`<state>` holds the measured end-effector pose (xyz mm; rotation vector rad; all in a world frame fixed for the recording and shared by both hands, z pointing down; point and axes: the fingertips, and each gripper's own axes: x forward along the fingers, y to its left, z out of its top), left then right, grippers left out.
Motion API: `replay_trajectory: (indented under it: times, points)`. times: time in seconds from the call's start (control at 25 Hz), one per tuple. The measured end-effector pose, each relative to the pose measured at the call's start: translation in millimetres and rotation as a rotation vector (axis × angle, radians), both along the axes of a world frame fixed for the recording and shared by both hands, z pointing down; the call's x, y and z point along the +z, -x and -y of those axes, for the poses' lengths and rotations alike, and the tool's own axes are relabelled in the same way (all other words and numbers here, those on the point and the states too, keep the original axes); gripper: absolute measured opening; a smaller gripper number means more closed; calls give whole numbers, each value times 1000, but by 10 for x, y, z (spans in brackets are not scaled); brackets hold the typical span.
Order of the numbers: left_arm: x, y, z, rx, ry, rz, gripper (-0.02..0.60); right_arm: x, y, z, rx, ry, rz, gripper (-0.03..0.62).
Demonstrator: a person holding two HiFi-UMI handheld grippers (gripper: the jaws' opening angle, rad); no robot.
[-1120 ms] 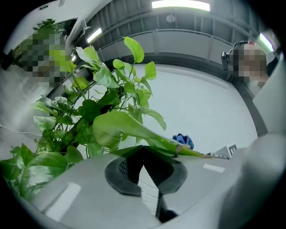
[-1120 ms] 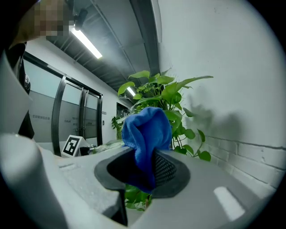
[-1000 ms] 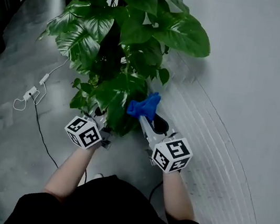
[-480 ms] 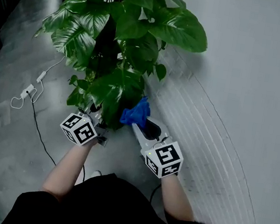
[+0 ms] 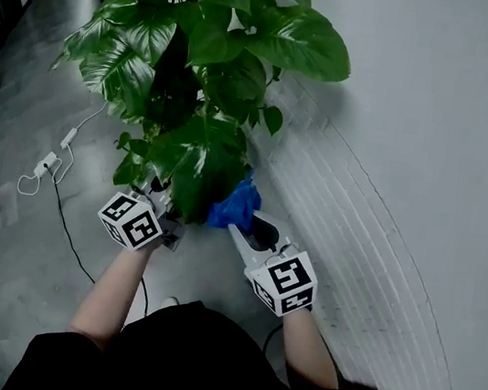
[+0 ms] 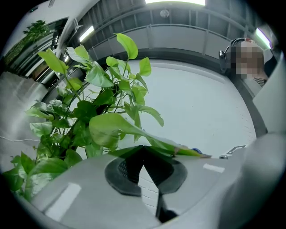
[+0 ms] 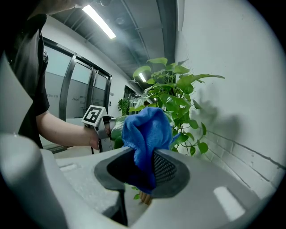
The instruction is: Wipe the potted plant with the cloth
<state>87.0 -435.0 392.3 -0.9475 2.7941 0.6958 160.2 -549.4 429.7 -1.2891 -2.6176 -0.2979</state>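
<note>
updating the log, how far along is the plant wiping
Done: the blue cloth is clamped in the right gripper. In hand: the left gripper pinches a lower leaf, with the cloth close beside. Left: the upper leaves; whether any are wiped cannot be told.

You're holding your left gripper (image 5: 172, 226) forward with jaws pressed together, your right gripper (image 5: 240, 229) alongside, clamping the cloth (image 5: 233, 204).

wear: black short-sleeved top (image 5: 189, 356) | left tool (image 6: 144, 150), right tool (image 7: 142, 166): pale grey shells, dark pads (image 7: 166, 171) | cubes (image 5: 131, 222): black-white square markers
</note>
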Motion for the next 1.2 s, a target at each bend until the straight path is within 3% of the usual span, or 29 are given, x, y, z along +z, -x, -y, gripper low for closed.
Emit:
replay_trajectory:
  times: [0.24,0.44,0.6,0.68,0.8,0.96,1.2]
  points:
    - [25,-10,-111,-29,137,42,3,-44,-201,173,-23,-99,59,109]
    - [-34,10,-85,-28,286,97,3,-935,-82,464,63,-75,244,109]
    - [15,11,-14,-16,422,108,28,-1723,96,261,48,-4,424,109]
    - [-2,17,-36,-22,431,106,41,-1924,219,8,25,40,423,109]
    - [-40,53,-123,-33,431,101,63,-1926,472,-509,-36,50,339,109]
    - [-21,45,-229,-31,463,96,121,-1774,683,-1093,-75,1,266,109]
    - [5,9,-219,16,459,114,161,-1659,792,-1517,-84,-97,279,109]
